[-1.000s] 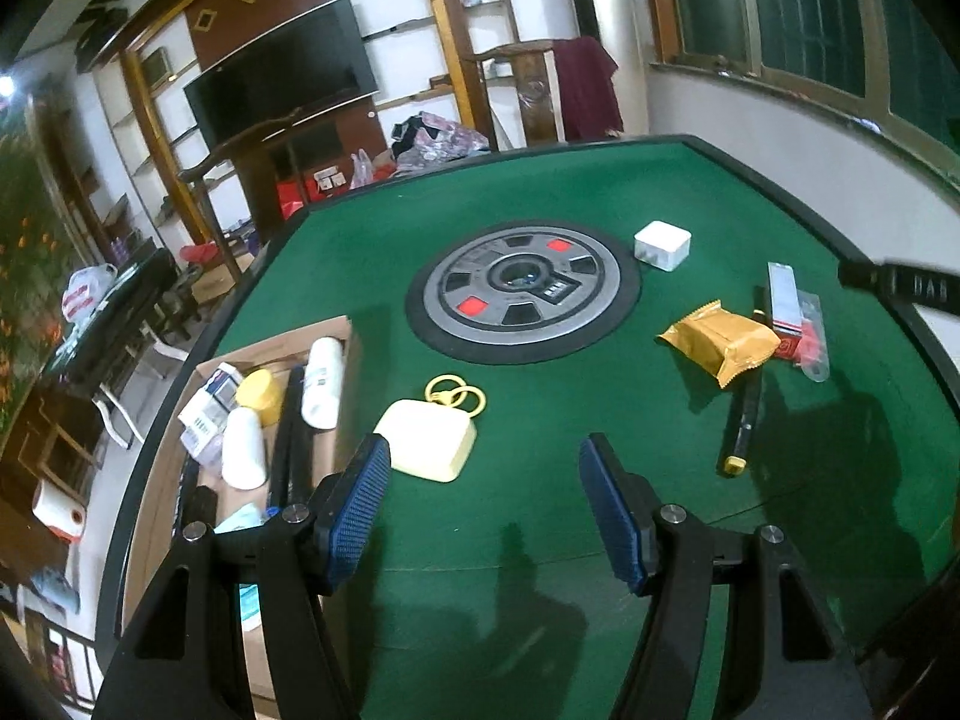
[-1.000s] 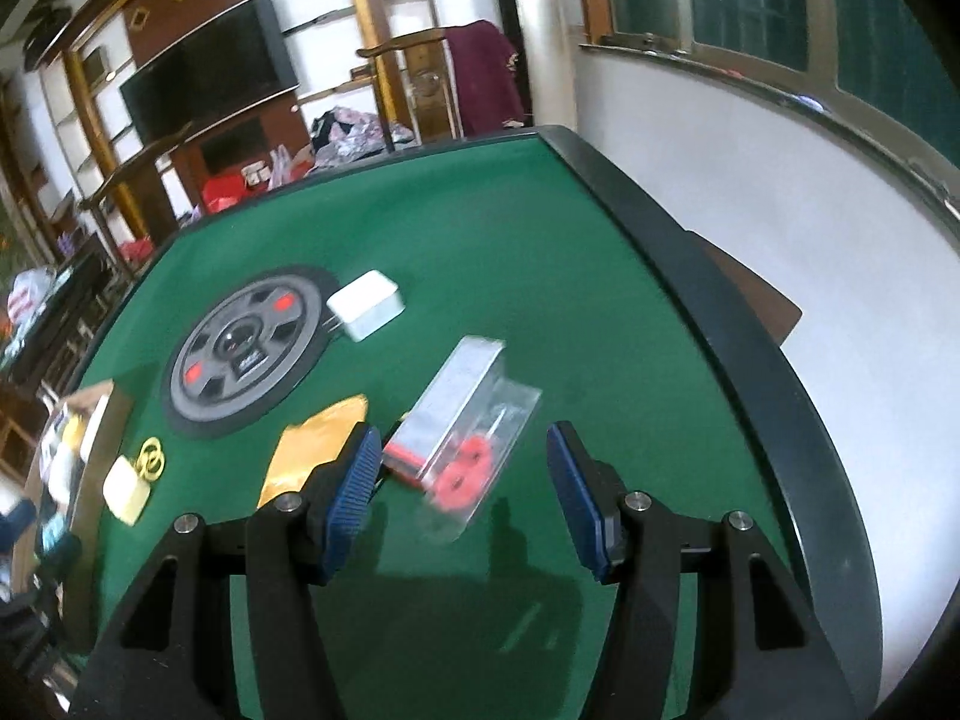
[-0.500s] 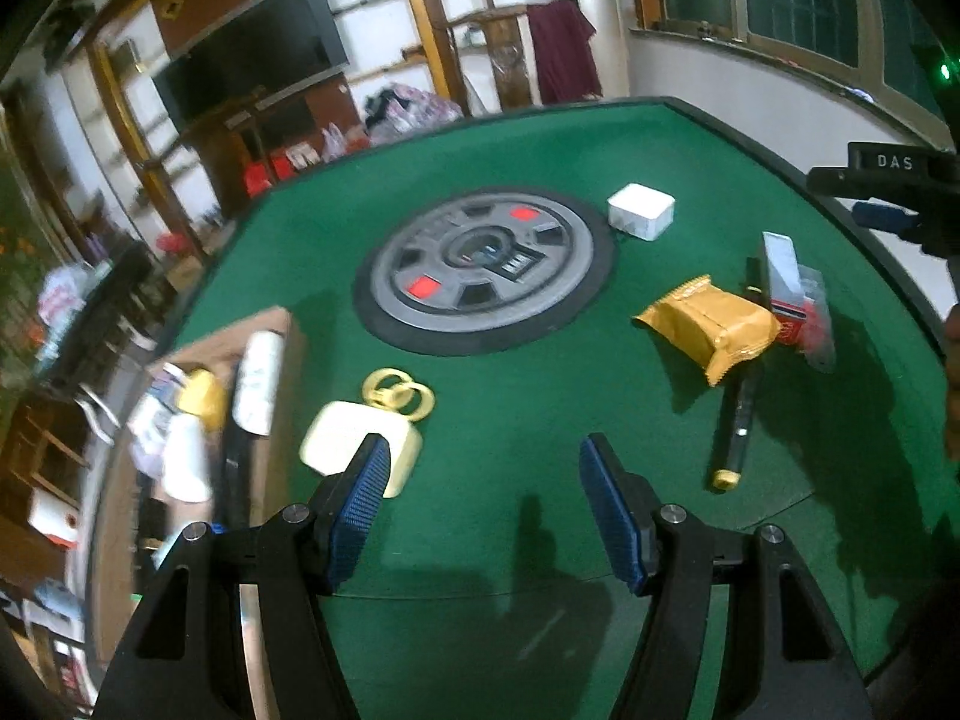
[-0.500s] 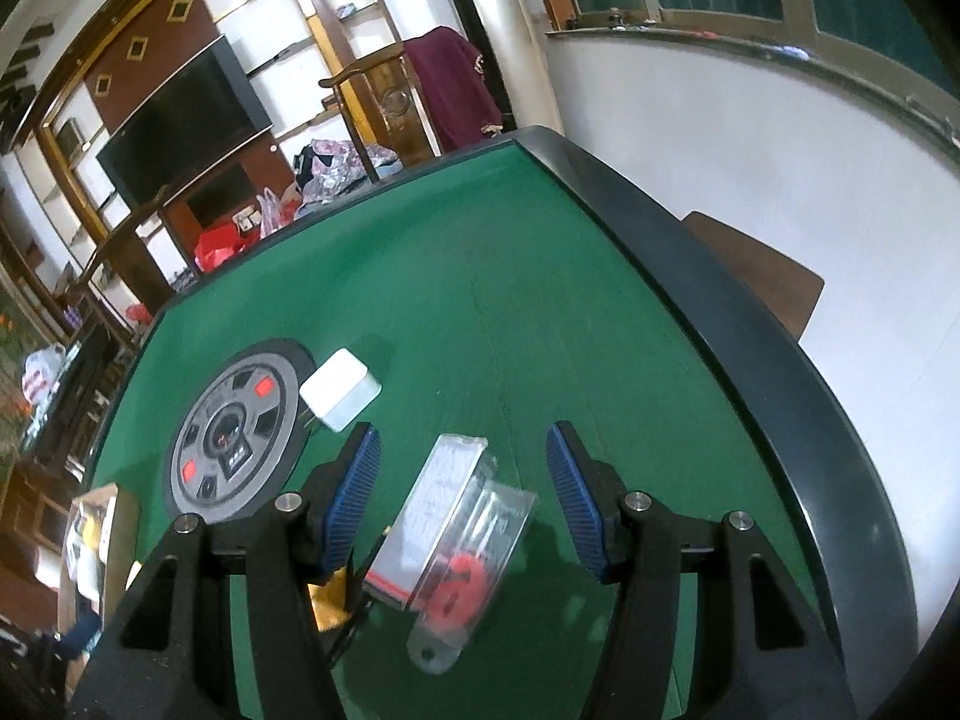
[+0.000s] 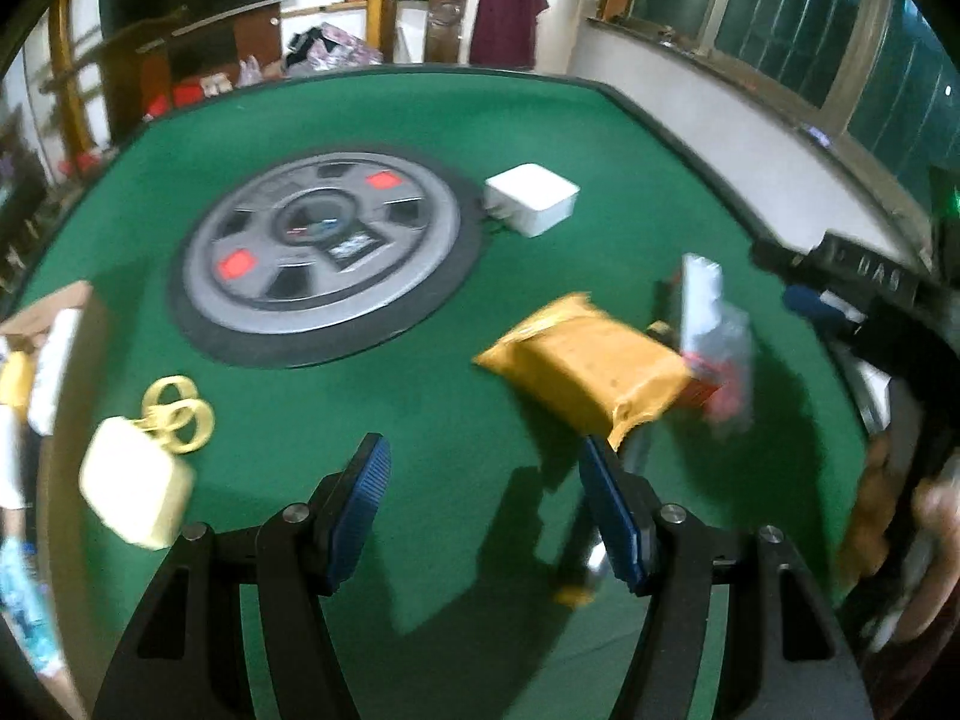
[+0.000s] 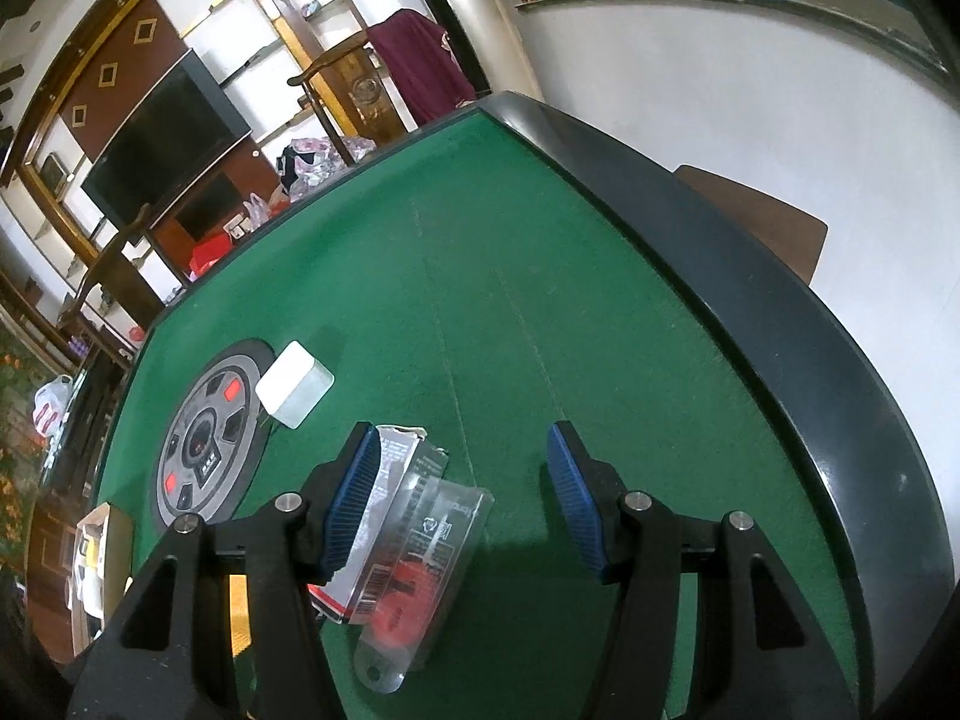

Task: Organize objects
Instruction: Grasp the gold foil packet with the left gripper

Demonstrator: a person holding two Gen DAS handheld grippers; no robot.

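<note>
In the left wrist view my left gripper point(image 5: 483, 468) stands open over bare green felt, with nothing between its fingers. An orange packet point(image 5: 591, 360) lies just beyond its right finger. A black pen with a yellow tip point(image 5: 576, 591) is partly hidden behind that finger. A cream case point(image 5: 135, 495) with gold rings point(image 5: 177, 414) lies at the left. In the right wrist view my right gripper point(image 6: 462, 462) is open low over the table. A clear blister pack with a red part point(image 6: 420, 540) lies flat by its left finger, not gripped. A white box point(image 6: 294, 384) sits beyond.
A grey round disc point(image 5: 324, 246) is set in the table's middle. A cardboard box point(image 5: 48, 312) with several bottles stands at the left edge. The black table rim point(image 6: 780, 324) runs along the right, with a wooden chair point(image 6: 762, 222) and a white wall behind it.
My left gripper swung right and lower toward the orange packet, so the cream case slid to the view's left. My right gripper rolled and sank; the blister pack now lies by its left finger.
</note>
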